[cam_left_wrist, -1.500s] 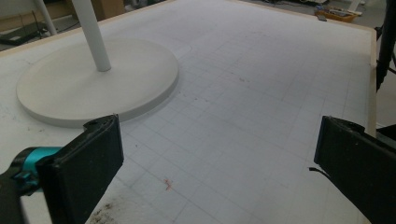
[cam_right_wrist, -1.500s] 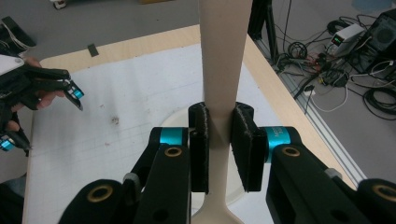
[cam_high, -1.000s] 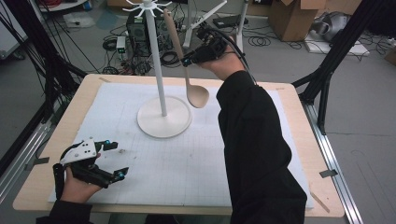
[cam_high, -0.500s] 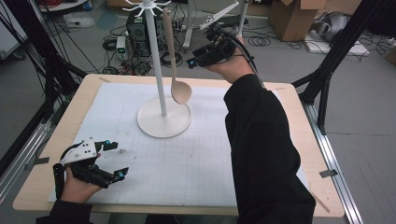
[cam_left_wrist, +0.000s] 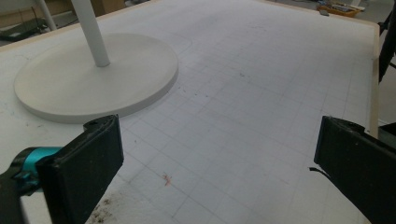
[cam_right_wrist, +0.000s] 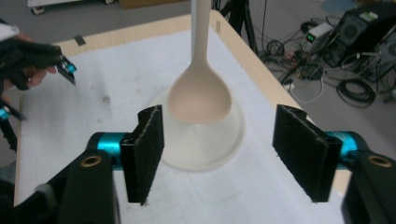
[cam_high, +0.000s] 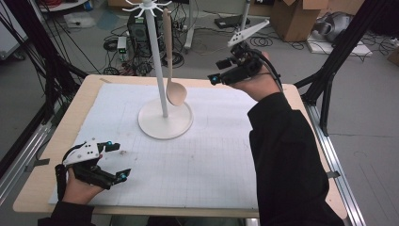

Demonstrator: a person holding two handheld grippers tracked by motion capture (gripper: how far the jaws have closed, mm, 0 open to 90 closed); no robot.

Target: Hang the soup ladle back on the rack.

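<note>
Spoon point(cam_high: 172, 66) hangs vertical on rack point(cam_high: 164, 117), bowl down, handle up.

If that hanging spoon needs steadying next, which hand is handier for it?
Probably the right: the right gripper is raised beside the spoon on the stand, jaws open; the left gripper rests far off.

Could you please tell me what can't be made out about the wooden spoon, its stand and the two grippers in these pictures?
- Wooden spoon: the high view is too small to show how its handle end sits on the hooks; the top edge of the right gripper view cuts it off.
- Stand: the left gripper view crops its pole; in the right gripper view the spoon bowl hides the pole.
- Left gripper: its far jaw runs off the left gripper view's right edge.
- Right gripper: its jaws look tiny from above.
</note>
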